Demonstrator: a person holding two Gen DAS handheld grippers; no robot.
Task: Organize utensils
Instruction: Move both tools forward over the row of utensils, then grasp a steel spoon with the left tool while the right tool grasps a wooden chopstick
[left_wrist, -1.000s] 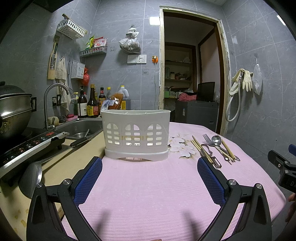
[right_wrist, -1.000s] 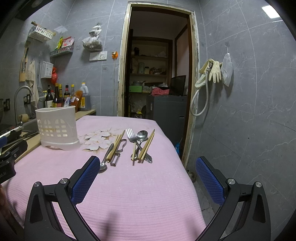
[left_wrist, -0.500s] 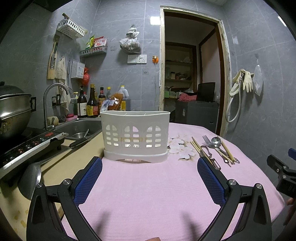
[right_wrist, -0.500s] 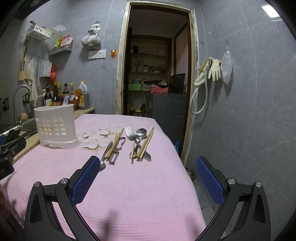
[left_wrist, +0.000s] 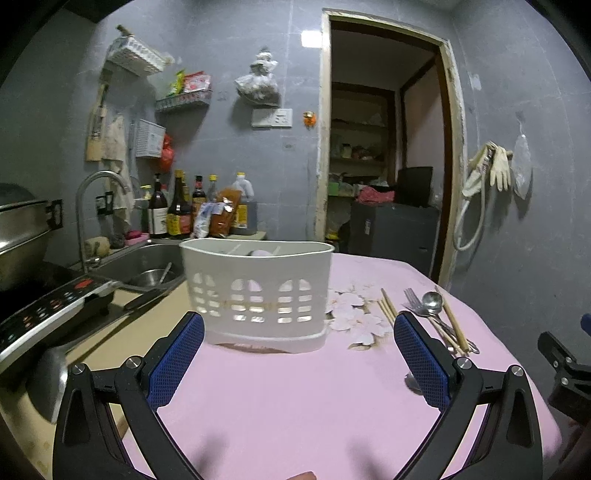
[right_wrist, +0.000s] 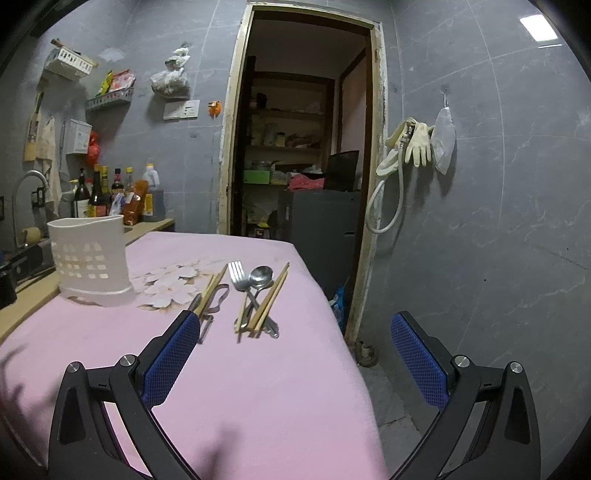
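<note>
My left fingers (left_wrist: 299, 354) are spread wide and empty, and over the last second they have crept closer to the caddy (left_wrist: 258, 291), which now fills more of the middle of the left view and sits between my two blue pads. It stands upright on the pink cloth (left_wrist: 295, 398) of the counter. I can just make out dividers and something pale inside its rim; what that is, I cannot tell.

My right fingers (right_wrist: 295, 350) are likewise wide apart and hold nothing. They too have moved in: the utensils that lay further up the right view are now just ahead of my left pad. Centre of that view, a fork (right_wrist: 236, 275), a spoon (right_wrist: 260, 277) and chopsticks (right_wrist: 269, 299) lie crossed in one loose heap. Left of them, more chopsticks (right_wrist: 214, 286) lie over a peeler (right_wrist: 210, 317), partly hidden behind my pad. The caddy is at the left of that view, well apart from the heap.

So nothing is sorted yet; every utensil lies flat on the cloth. I judge both approaches are a set-up: left to steady the caddy, right to pick the first piece. The heap overlaps, so pinching one piece may drag its neighbours.
</note>
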